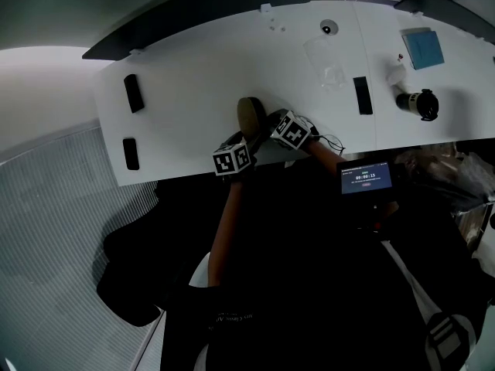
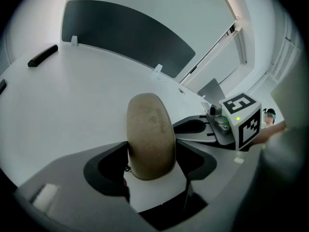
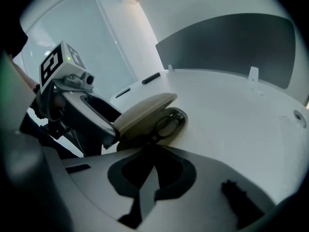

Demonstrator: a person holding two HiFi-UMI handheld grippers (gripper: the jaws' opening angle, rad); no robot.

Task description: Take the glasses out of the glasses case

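We see the glasses case (image 1: 251, 117) near the front edge of the white worktop (image 1: 201, 68), with both grippers right at it. The left gripper (image 2: 152, 163) has the tan lid (image 2: 150, 134) between its jaws, and both jaw faces look pressed on the lid's edges, so we call that a grip on the lid. From the right gripper view the lid is raised at a slant over the dark base, so the case is partly open.

The glasses (image 3: 166, 122) show as dark rims in the gap and lie inside the base, not yet lifted. The right gripper (image 3: 152, 153) sits just in front of the opening with its jaws clenched together and nothing in them. We can't tell whether its tips touch the case.

**Progress, as we judge it:**
- Done: the case is reached and the lid is up and held.
- Left: the main step has not begun. The right jaws need to part, go into the gap, take the frame and draw it out onto the worktop.
- Likely needed: the gap looks narrow, so the lid probably has to go back further.
- Risk: the case may slide if only the lid is held.
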